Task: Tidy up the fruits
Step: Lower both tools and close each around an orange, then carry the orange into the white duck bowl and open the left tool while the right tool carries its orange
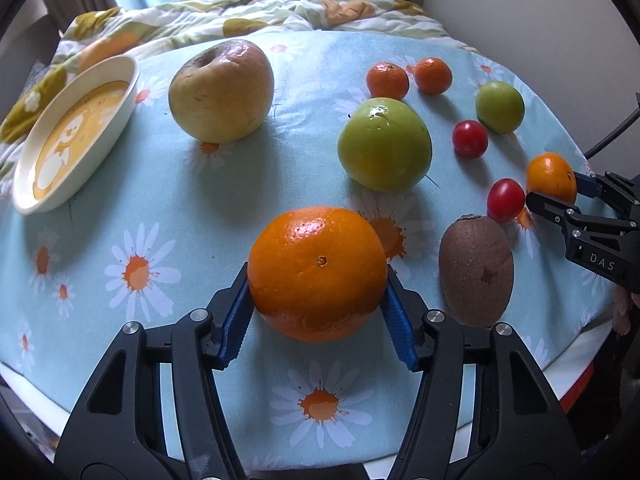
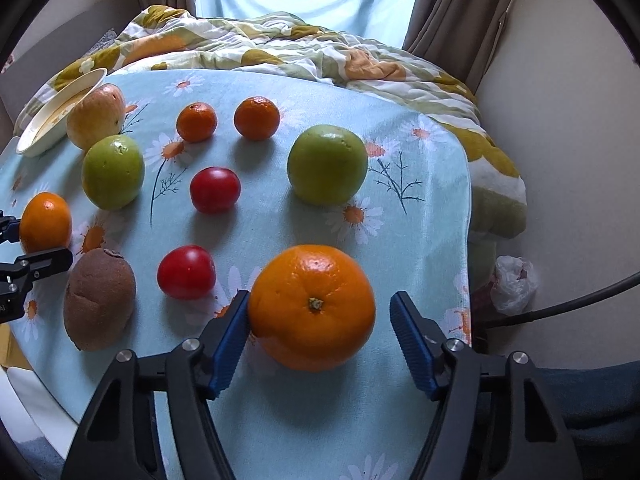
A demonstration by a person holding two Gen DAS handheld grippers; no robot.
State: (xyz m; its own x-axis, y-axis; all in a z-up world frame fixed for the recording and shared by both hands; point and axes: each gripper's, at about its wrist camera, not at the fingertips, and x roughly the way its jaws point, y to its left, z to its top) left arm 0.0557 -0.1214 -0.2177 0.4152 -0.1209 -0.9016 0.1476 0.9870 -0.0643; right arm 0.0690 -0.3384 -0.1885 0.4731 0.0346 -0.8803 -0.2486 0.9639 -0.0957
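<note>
Oranges sit near the table's (image 1: 100, 208) front edge: left gripper (image 1: 316, 312) clamps one (image 1: 316, 272); right gripper (image 2: 320, 334), jaws apart, straddles another (image 2: 314, 306), probably to sort.

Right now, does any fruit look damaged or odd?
Yes. The big apple near the dish has wrinkled, brownish skin near its stem. The kiwi looks shrivelled at one end. The rest look sound.

In the left wrist view, the bowl (image 1: 76, 132) lies at the left edge of the cloth (image 1: 120, 208), the apple (image 1: 222, 90) right of it. The kiwi (image 1: 476, 270) sits lower right, two mandarins (image 1: 387, 80) upper right, the quilt (image 1: 248, 12) behind.
</note>
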